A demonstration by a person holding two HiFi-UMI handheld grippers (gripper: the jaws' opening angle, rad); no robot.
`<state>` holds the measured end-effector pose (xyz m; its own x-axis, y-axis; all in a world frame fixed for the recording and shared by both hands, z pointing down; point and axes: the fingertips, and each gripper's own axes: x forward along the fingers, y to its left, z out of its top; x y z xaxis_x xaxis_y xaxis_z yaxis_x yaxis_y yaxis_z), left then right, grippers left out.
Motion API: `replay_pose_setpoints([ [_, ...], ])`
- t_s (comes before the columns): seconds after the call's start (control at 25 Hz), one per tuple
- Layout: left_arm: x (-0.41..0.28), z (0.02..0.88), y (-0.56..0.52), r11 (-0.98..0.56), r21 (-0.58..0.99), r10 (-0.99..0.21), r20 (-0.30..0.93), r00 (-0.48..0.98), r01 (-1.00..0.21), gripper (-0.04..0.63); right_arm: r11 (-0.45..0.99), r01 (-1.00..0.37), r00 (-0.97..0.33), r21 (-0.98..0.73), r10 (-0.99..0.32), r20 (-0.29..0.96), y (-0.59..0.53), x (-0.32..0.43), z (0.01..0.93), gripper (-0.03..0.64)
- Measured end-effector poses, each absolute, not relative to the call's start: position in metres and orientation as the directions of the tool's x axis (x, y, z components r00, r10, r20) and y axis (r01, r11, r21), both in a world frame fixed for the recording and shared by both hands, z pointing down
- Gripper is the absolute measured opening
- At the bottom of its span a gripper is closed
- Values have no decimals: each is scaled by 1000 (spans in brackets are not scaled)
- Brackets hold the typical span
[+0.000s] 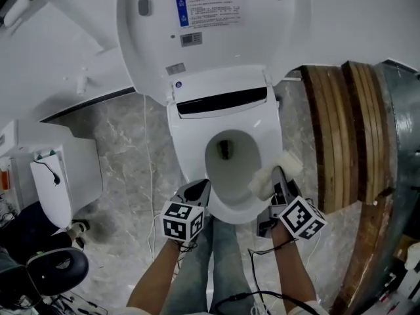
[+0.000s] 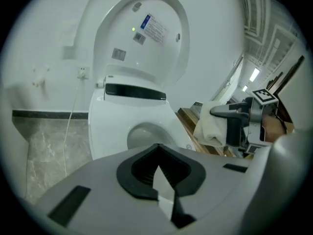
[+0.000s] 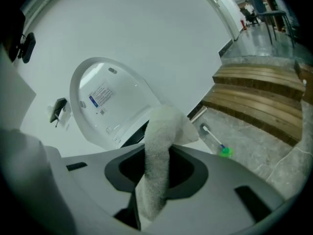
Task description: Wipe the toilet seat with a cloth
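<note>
Left tool (image 1: 199, 190): jaws together, nothing between them, at the front left edge of the seat (image 1: 191, 151).
Right tool (image 1: 281, 176): clamped on white cloth (image 1: 264, 182), over the seat's right front rim.
Lid (image 1: 216, 31): raised, behind.

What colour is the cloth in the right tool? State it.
Plain off-white cloth, best seen in the right gripper view.

Toilet seat (image 1: 190, 153) ahead of left gripper (image 1: 197, 190); lid (image 1: 210, 41) upright behind it; cloth (image 1: 274, 174) in right gripper (image 1: 281, 181); wooden steps (image 1: 335, 130) right of that.
</note>
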<state>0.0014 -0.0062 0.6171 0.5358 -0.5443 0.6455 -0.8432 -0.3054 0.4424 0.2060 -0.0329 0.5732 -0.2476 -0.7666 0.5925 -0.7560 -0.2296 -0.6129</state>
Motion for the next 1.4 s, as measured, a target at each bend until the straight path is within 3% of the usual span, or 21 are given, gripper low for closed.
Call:
replay_pose_setpoints([
  [0.16,4,591,-37,-342,384,-610,604,513,-858,11,-117,-835,-294,-537,-731,616,-70,196,578,100],
  [0.36,10,590,-63,-317,416,-626,583,517,-852,11,202,-888,-448,-413,-577,683,-119,185,591,100],
  [0.52,14,596,-79,-297,425,-637,579,509,-855,11,476,-823,-514,-308,-396,761,-151,182,609,100],
  [0.76,24,609,-94,-275,437,-638,583,503,-856,11,721,-643,-514,-259,-156,843,-179,170,637,100],
  [1.04,34,617,-102,-281,451,-625,584,518,-847,11,860,-443,-419,-254,52,907,-184,173,672,100],
  [1.4,42,635,-97,-282,464,-597,600,532,-840,11,959,-223,-291,-173,104,951,-194,174,693,100],
])
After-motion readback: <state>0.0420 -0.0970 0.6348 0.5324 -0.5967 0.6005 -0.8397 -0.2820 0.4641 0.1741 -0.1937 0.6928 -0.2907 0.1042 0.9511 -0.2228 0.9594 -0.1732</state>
